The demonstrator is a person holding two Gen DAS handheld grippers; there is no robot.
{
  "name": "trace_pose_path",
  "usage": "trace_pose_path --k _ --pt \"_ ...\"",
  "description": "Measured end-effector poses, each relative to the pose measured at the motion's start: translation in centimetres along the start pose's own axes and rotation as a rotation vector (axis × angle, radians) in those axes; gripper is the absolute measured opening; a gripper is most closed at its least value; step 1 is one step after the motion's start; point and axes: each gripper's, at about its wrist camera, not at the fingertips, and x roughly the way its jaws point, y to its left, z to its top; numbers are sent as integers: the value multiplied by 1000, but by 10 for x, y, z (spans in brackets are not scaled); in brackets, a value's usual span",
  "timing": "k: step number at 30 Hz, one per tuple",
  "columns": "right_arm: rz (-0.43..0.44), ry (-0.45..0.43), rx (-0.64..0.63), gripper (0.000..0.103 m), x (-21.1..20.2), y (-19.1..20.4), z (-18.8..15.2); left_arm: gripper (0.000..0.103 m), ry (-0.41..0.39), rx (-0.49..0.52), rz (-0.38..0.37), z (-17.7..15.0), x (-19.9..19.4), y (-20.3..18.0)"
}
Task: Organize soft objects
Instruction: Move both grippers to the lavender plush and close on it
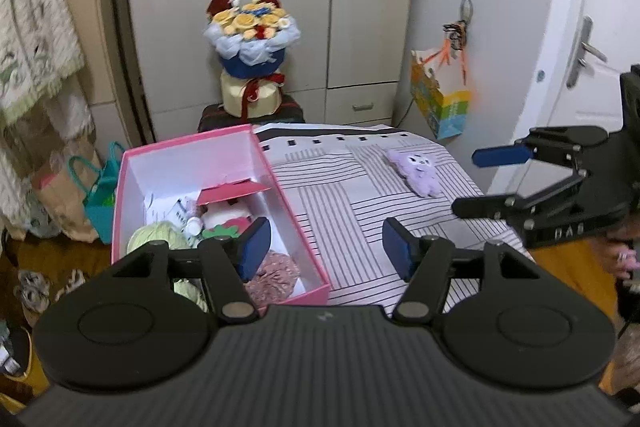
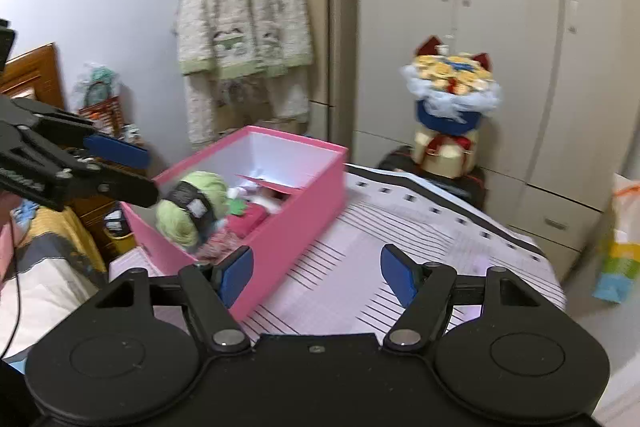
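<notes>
Box (image 1: pixel 288 203) on counter (image 1: pixel 360 227) at frame left, yarn ball (image 1: pixel 156 237) inside; plush toy (image 1: pixel 418 169) on counter, upper right of box

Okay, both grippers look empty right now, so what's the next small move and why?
Probably bring the right gripper toward the purple plush. It lies alone on the striped cloth, outside the pink box that already holds soft things, and that gripper's open, empty jaws are nearest it.

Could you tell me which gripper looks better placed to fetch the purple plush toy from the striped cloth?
Probably the right gripper: its open, empty jaws sit beside the purple plush toy, while the left gripper sits nearer the pink box.
</notes>
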Motion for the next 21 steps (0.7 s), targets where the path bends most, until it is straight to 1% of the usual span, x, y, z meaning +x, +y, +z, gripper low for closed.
trace_pose_path --k 2,4,7,12,14,21 --pt "-15 -10 20 75 -9 -10 -7 62 1 11 -18 0 2 -8" --pt "-2 -19 30 75 -16 -17 -17 63 1 31 -50 0 8 -18" --pt "-2 -24 44 75 -23 -26 -31 64 33 54 -94 1 24 -32" --pt "-21 -22 34 76 -25 -36 -48 65 56 79 -94 4 56 -55" --pt "-20 -18 43 79 -21 -43 -52 65 73 81 -120 5 69 -62" --pt "-72 -3 82 80 6 -72 -65 65 85 47 -184 7 112 -77"
